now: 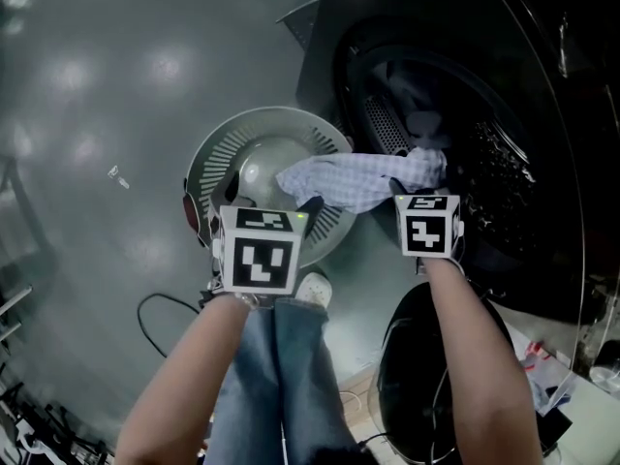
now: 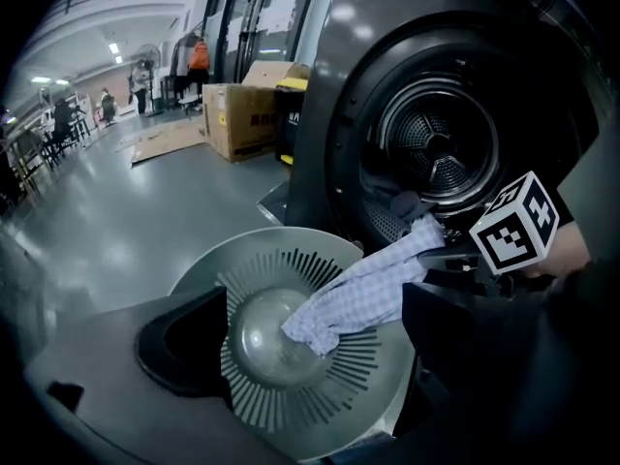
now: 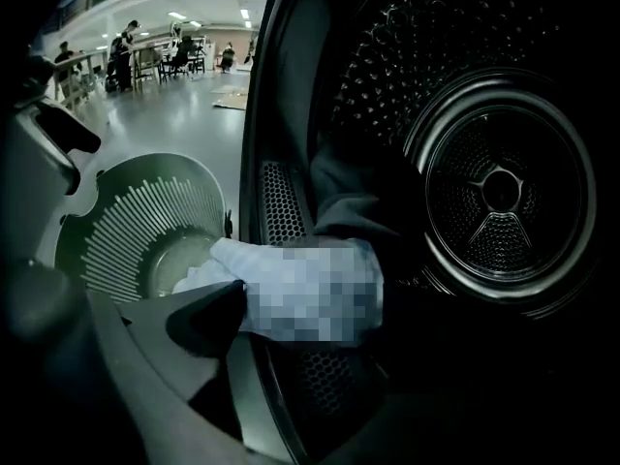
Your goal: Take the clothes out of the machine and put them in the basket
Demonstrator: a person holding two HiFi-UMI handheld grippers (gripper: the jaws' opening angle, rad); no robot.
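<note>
**Checked cloth spans machine and basket**

A pale blue checked cloth (image 1: 358, 177) stretches from the mouth of the open dark machine (image 1: 542, 114) into the round grey slatted basket (image 1: 208, 158) just beside it. A dark garment (image 1: 417, 100) lies inside the drum.

Centre of head view: basket (image 1: 218, 158) on floor (image 1: 87, 114). At 3 o'clock of basket, just beside: machine (image 1: 542, 85). cloth (image 1: 358, 177) bridges both, one end in basket, other at drum (image 1: 504, 182) mouth. dark garment (image 1: 412, 100) inside drum, at 12 o'clock of cloth.
</note>
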